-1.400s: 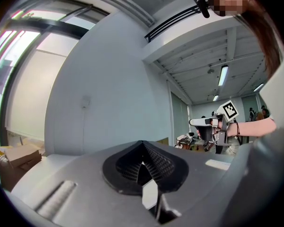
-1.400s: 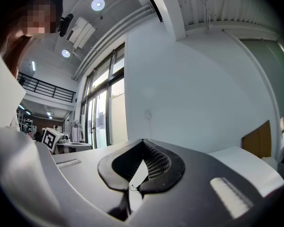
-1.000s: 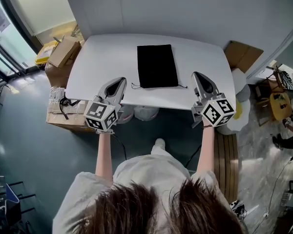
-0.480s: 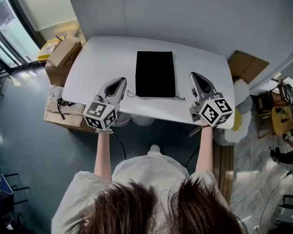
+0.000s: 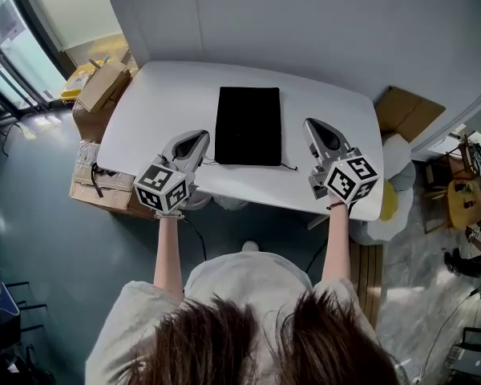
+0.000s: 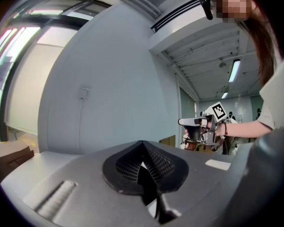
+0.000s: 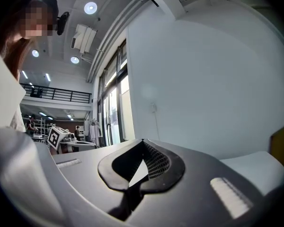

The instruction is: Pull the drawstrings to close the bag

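one bag (image 5: 248, 125) shifted left between two grippers.

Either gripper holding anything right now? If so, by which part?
Nothing held. Left gripper and right gripper are both shut and empty; the black drawstring bag lies flat on the table between them, drawstrings ungripped.

Bright daylight comes from the tall glazed window (image 5: 4, 54) at left; white rounded tabletop (image 5: 160, 111) glares softly; flat black fabric bag (image 5: 248, 125) shows no detail; gripper views bulge, corners vignetted black.
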